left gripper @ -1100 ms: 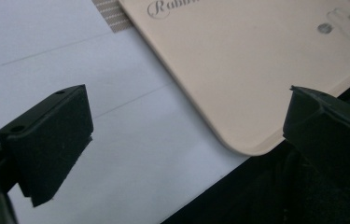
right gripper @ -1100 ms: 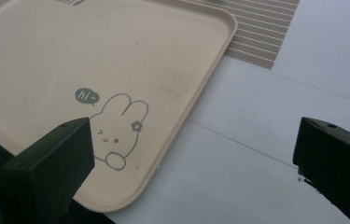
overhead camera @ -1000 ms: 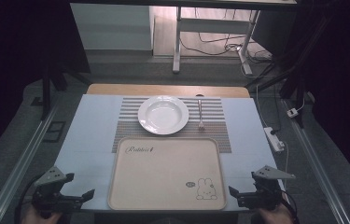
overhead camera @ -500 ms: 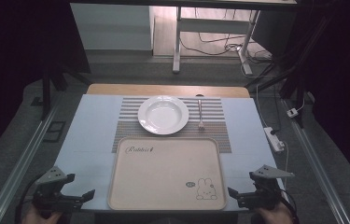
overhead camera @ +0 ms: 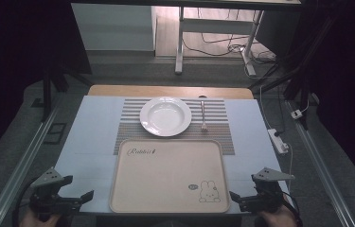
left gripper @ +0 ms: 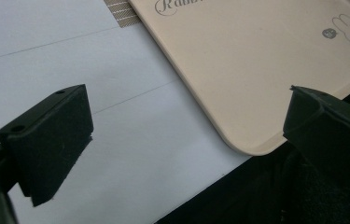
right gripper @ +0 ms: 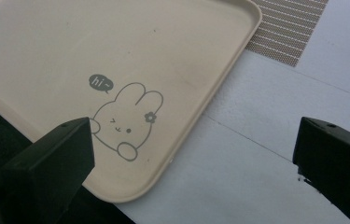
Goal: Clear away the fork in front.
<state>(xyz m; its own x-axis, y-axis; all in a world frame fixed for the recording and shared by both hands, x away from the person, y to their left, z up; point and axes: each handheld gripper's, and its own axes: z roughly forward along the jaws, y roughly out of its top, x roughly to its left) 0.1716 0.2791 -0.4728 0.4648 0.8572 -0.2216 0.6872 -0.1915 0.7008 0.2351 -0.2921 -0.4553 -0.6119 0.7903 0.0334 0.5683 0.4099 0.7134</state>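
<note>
On a pale blue-white tabletop (overhead camera: 94, 142), a beige rectangular plastic tray (overhead camera: 165, 175) lies at the near edge between the left gripper (overhead camera: 78, 198) and right gripper (overhead camera: 239, 198), both gaping wide and empty. Its near corners are best approached level, rim centred between the jaws.

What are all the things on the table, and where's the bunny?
tray: one, beige, near edge of the table, between the two grippers; a winking bunny drawing saying "hi~" sits in its corner by the right gripper
plate: one, white, on the placemat beyond the tray
fork: one, silvery, on the placemat right of the plate
placemat: one, striped grey-brown, partly under the tray
table: one, pale blue-white top
left gripper: one, black, fingers apart, left of the tray
right gripper: one, black, fingers apart, right of the tray
</note>
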